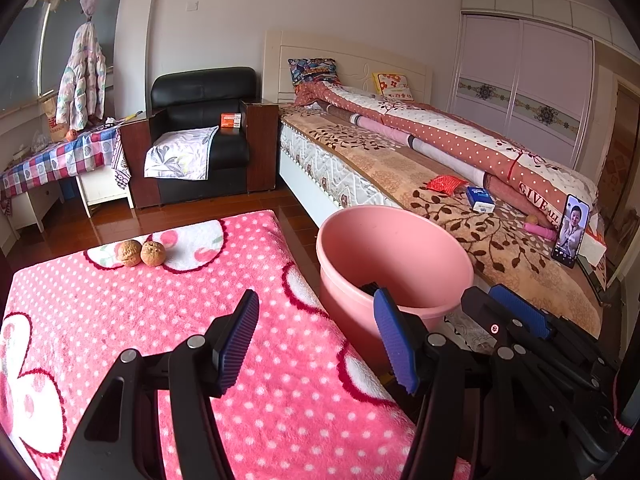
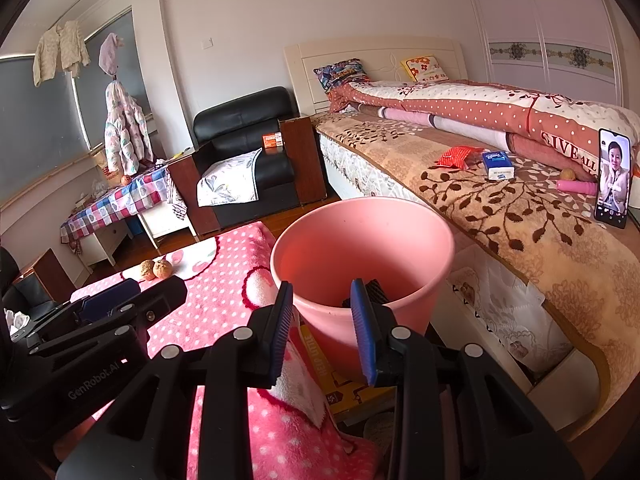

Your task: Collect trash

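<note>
Two walnuts [image 1: 141, 253] sit touching, side by side, near the far edge of the pink blanket-covered worktop [image 1: 200, 320], left of the pink bin [image 1: 394, 264]. They lie ahead-left of the left gripper [image 1: 318, 338], fingers apart and empty. The right gripper [image 2: 325, 330], apart and empty too, faces the bin, so the left looks nearer.

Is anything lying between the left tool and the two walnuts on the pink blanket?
Nothing visible. The left tool stands open and empty, and only bare pink blanket lies between it and the walnuts. The pink bucket sits off to the right.
</note>
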Available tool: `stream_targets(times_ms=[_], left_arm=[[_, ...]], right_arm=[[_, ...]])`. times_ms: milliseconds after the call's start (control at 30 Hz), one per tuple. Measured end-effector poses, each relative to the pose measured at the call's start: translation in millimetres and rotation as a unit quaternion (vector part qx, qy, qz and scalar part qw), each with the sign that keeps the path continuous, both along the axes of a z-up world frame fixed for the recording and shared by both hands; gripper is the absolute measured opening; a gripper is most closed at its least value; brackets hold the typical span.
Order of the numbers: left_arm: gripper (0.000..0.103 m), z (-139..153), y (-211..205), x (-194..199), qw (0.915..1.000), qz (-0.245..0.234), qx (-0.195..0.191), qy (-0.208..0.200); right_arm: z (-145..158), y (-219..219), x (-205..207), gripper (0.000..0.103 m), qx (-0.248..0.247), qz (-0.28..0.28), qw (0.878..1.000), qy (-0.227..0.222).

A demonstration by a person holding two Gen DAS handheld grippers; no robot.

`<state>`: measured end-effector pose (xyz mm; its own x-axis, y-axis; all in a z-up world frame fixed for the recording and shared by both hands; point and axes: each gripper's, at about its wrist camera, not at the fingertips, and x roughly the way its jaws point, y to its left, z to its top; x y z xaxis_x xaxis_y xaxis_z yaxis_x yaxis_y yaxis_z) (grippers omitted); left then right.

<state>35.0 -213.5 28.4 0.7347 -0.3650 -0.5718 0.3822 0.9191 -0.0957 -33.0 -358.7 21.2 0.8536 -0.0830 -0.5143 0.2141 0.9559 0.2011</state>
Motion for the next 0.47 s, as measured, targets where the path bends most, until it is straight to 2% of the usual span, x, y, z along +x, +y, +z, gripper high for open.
stream_targets(times_ms=[467], left_arm=[[0.059, -2.5, 2.8, 0.3, 1.0000, 0.001, 0.000, 0.005]], right_arm=[[-8.4, 0.1, -3.0, 0.030, 0.001, 0.001, 1.000, 0.004]])
